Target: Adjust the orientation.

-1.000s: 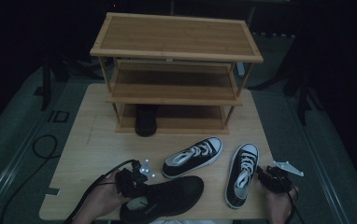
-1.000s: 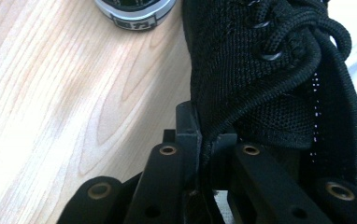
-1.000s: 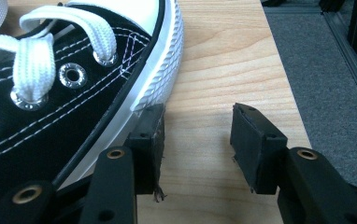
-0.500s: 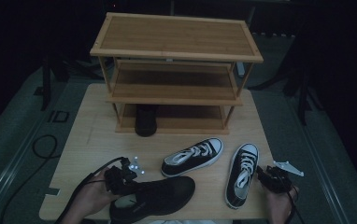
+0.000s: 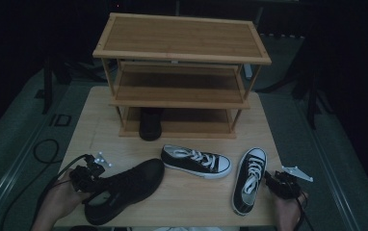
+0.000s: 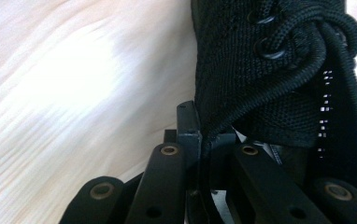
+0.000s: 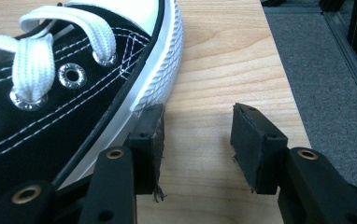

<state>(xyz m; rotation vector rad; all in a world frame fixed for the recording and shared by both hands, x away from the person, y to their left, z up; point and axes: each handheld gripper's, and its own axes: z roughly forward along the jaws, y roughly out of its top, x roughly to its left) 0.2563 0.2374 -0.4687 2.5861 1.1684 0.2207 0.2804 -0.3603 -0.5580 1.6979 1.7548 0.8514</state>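
An all-black lace-up shoe (image 5: 124, 187) lies at the table's front left, its toe pointing up and right. My left gripper (image 5: 83, 175) is shut on the fabric edge at the shoe's opening; in the left gripper view the jaws (image 6: 200, 135) pinch the knit beside the laces of the black shoe (image 6: 279, 70). A black-and-white sneaker (image 5: 196, 161) lies mid-table. A second one (image 5: 249, 180) lies at the front right with its toe pointing away. My right gripper (image 5: 281, 183) rests beside it, open (image 7: 197, 140), its left jaw against that sneaker's white rubber sole (image 7: 158, 84) and nothing between the jaws.
A three-tier wooden shoe rack (image 5: 182, 53) stands at the back of the table (image 5: 191, 202). A dark shoe (image 5: 151, 124) sits on its lowest shelf. The table's right edge (image 7: 289, 93) runs close by the right gripper. A cable (image 5: 42, 149) loops on the floor at left.
My left gripper has pulled the black shoe to the left, and the shoe's toe has swung to point up and right. The right gripper and both sneakers have stayed put.
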